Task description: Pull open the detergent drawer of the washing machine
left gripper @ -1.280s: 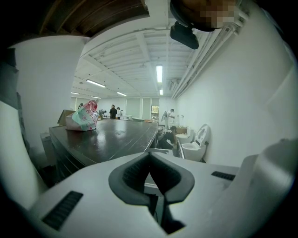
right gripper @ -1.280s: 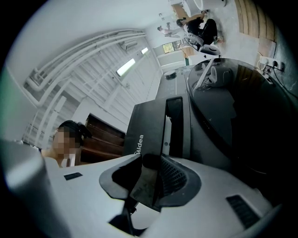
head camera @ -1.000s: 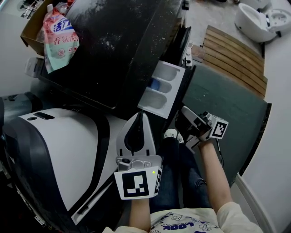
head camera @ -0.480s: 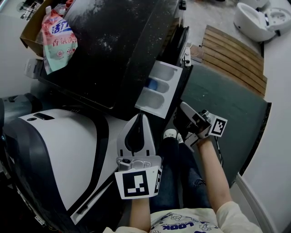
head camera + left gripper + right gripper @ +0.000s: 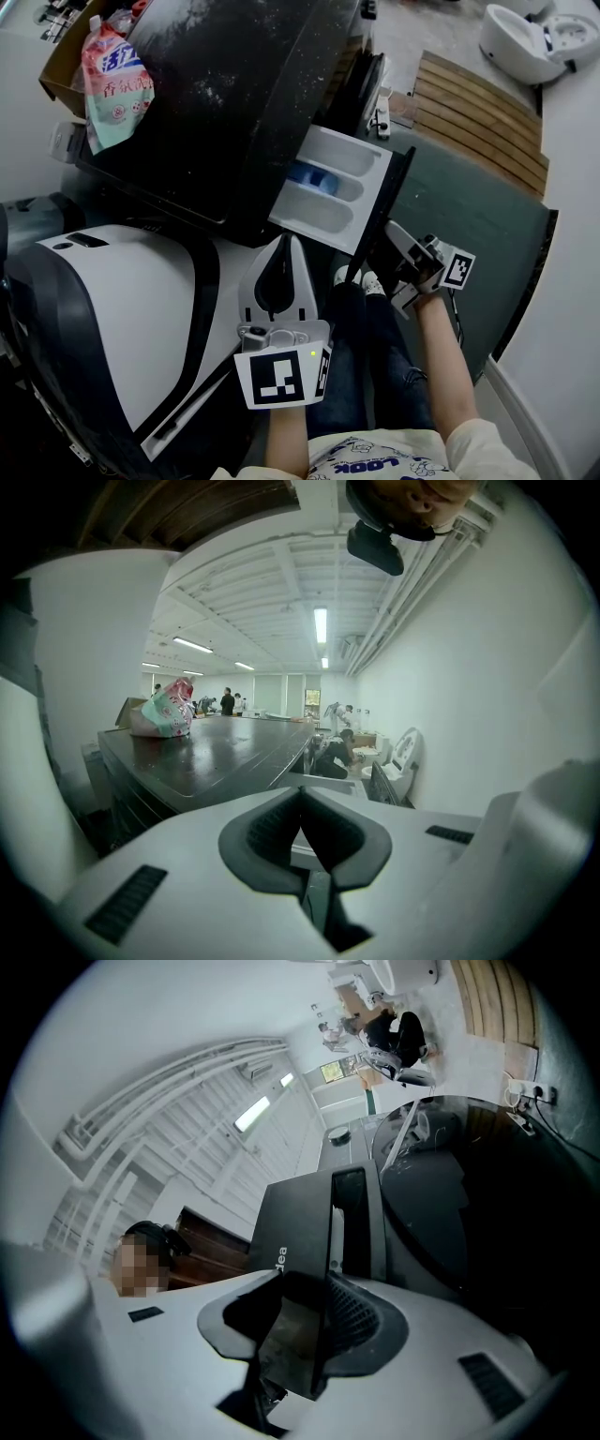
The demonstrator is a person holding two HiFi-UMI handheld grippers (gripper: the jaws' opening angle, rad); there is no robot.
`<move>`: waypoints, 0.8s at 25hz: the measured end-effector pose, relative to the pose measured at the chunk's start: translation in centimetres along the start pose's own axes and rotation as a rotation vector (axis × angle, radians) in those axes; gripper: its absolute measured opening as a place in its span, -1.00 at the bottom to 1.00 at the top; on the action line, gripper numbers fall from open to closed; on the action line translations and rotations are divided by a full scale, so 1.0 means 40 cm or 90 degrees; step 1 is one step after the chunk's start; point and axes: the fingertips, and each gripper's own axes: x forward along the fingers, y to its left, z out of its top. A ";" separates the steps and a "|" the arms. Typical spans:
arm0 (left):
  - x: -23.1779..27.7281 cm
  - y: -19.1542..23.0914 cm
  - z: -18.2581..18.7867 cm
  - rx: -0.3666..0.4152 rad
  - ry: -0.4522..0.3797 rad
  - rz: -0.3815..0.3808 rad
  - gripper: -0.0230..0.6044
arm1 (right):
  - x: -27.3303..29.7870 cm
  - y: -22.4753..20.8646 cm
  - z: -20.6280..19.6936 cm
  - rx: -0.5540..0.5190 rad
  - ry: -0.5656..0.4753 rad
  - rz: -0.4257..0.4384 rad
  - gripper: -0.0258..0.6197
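- Closing round the black front panel (image 5: 394, 192) of the white plastic detergent drawer (image 5: 323, 192), the right gripper (image 5: 389, 246) had the panel's edge between its jaws; no full clamp was evident.
- The drawer stood pulled well out of the black-topped washing machine (image 5: 244, 94), with its compartments exposed and a blue insert (image 5: 307, 174) in one of them.
- The left gripper (image 5: 286, 242) was empty, jaws together, near the drawer's closest corner and beside the white rounded appliance (image 5: 122, 309).
- A pink-and-green detergent bag (image 5: 114, 80) sat at the machine top's far left corner.
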 end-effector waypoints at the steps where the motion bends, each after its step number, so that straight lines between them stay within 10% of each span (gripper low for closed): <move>1: 0.000 -0.004 -0.001 0.001 0.000 -0.001 -0.88 | -0.007 0.003 0.001 0.000 -0.002 0.000 -0.43; 20: -0.015 -0.032 0.027 0.004 -0.015 -0.009 -0.88 | -0.061 0.057 0.047 -0.099 0.019 -0.053 -0.07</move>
